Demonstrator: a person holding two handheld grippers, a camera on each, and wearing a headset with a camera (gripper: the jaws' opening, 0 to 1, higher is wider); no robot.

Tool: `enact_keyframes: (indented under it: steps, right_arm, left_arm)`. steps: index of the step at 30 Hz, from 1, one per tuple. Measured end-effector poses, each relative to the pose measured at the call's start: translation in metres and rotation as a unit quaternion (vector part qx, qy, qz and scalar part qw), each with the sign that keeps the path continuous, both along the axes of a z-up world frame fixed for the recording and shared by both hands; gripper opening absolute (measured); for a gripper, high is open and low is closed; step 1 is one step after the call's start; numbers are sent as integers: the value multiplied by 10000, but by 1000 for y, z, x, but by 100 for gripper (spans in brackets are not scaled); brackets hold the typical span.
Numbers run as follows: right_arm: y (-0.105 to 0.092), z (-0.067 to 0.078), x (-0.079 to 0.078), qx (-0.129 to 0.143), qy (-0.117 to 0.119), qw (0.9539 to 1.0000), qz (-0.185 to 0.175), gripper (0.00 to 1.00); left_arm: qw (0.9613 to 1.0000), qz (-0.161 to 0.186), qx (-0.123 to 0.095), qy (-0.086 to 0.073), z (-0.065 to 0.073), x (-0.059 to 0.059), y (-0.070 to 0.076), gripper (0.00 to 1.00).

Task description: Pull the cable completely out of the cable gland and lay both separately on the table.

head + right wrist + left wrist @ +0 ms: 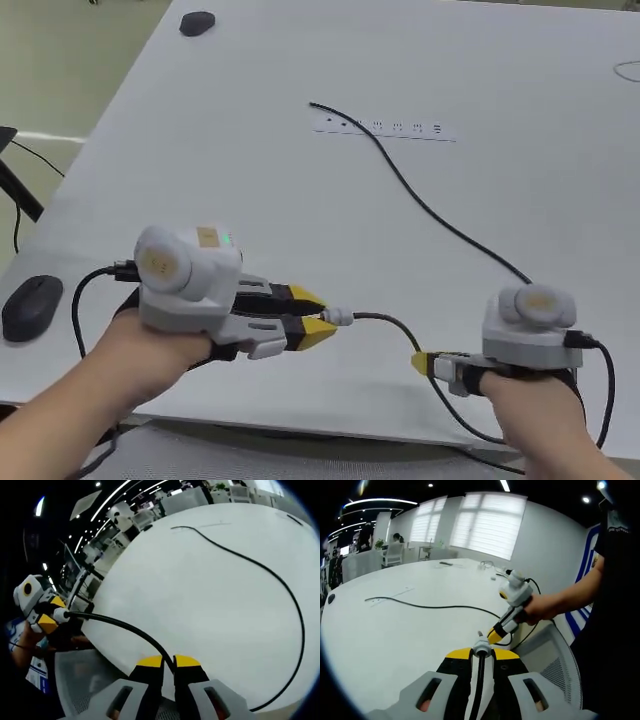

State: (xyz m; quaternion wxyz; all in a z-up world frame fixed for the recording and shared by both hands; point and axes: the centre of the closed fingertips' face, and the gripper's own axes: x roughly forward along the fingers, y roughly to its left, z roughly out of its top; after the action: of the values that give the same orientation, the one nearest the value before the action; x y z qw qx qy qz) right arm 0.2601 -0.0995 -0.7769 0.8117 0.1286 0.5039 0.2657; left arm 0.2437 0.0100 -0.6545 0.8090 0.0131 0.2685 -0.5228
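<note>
The left gripper (pixel 316 316) hangs low over the near part of the white table (pixel 250 180). Its 2 yellow-tipped jaws are pressed onto the small white cable gland (pixel 338 317), which sticks out just past the tips. In the left gripper view the gland sits between the 2 tips, and a black strand runs back from it down the gap between the jaws, so the cable passes through the gland.

The black cable (pixel 420 200) leaves the front of the gland, bows to the right and drops to the right gripper (pixel 424 362). In the right gripper view that gripper's 2 yellow tips are closed on the cable, pinching it near the table's near edge. The 2 grippers are near each other but apart, joined by a short slack bow of cable.

Beyond the right gripper, the rest of the cable sweeps in a wide curve across the tabletop. Its free end lies just beside a white power strip (pixel 390 127). A dark mouse (pixel 197 22) lies at the far edge of the table, and a second mouse (pixel 30 306) lies at the left edge.
</note>
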Motion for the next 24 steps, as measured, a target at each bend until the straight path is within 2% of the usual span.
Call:
enact_keyframes:
  steps: [4, 7, 11, 18, 24]
  right_arm:
    - [2, 4, -1, 97, -54, 9999, 6, 3]
    - [2, 5, -3, 40, -105, 9999, 64, 3]
    - [1, 8, -2, -75, -260, 9995, 153, 4]
    - [3, 10, -3, -139, -386, 9981, 451, 8]
    - [8, 19, -5, -145, -471, 9963, 710, 13]
  left_arm:
    - [10000, 23, -28, -1, 0, 1, 2, 15]
    - [10000, 17, 1, -4, 0, 2, 5, 15]
    - [10000, 66, -5, 71, -4, 5, 9, 15]
    - [9999, 108, -46, 65, -2, 6, 10, 15]
    - [9998, 156, -107, 104, 0, 8, 10, 15]
